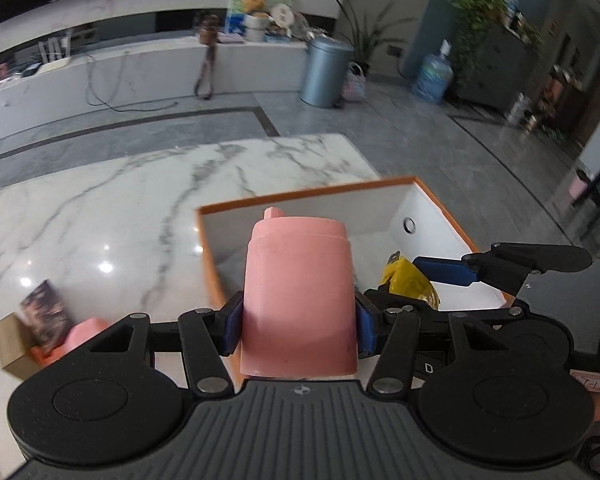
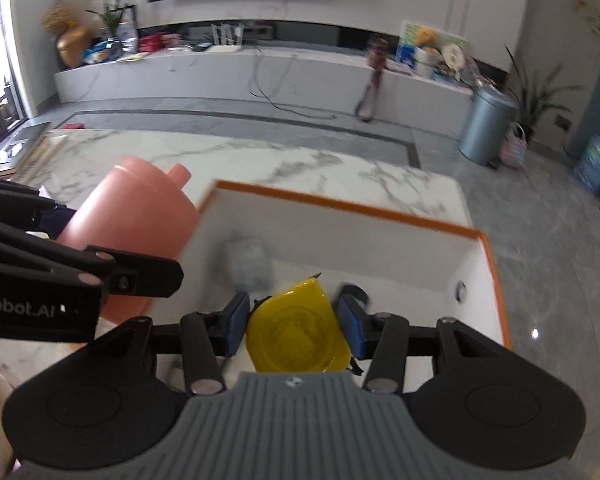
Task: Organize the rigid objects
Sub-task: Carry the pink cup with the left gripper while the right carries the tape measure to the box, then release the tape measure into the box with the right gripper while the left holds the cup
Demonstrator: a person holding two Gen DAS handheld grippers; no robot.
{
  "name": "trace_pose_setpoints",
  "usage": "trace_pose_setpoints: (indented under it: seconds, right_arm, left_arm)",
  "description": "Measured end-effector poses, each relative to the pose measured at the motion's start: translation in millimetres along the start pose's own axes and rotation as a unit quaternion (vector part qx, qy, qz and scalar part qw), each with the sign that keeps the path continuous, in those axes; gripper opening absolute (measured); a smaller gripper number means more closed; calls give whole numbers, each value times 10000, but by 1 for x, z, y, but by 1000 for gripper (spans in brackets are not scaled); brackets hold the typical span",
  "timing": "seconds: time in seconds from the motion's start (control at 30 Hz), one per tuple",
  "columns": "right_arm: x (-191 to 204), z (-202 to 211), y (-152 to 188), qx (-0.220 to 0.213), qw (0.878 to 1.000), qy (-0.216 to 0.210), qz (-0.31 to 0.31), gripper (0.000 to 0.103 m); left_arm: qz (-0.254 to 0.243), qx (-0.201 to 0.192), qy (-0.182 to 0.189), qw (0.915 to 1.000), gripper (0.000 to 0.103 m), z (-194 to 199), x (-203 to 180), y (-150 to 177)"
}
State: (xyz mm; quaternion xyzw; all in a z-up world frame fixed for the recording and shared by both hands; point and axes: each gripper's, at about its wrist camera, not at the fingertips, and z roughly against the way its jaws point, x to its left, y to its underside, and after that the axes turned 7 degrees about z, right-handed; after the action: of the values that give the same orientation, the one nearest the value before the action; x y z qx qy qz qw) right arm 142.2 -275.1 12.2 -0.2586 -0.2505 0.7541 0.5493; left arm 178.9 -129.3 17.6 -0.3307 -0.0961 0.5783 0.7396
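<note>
My left gripper (image 1: 298, 326) is shut on a pink bottle (image 1: 298, 292) with a small spout. It holds the bottle over the near left edge of an orange-rimmed white box (image 1: 304, 194). The pink bottle (image 2: 140, 216) and the left gripper also show at the left of the right wrist view. My right gripper (image 2: 294, 326) is shut on a yellow transparent container (image 2: 296, 330), held above the inside of the box (image 2: 340, 204). The yellow container (image 1: 410, 282) shows in the left wrist view too, between the right gripper's blue pads (image 1: 444, 270).
The box stands on a white marble table (image 1: 120, 208). A cardboard box with a booklet (image 1: 32, 326) and a pink object lie at the table's near left. A blurred pale object (image 2: 246, 262) lies inside the box. A grey bin (image 1: 324, 72) stands on the floor behind.
</note>
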Motion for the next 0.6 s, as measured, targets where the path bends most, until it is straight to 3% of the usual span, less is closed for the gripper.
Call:
trace_pose_setpoints:
  seconds: [0.3, 0.6]
  right_arm:
    - [-43, -47, 31, 585, 9978, 137, -284, 49]
    - [-56, -84, 46, 1121, 9933, 177, -241, 46]
  left_arm:
    - [-108, 601, 73, 9981, 62, -61, -20, 5]
    - [-32, 974, 134, 9952, 62, -100, -25, 6]
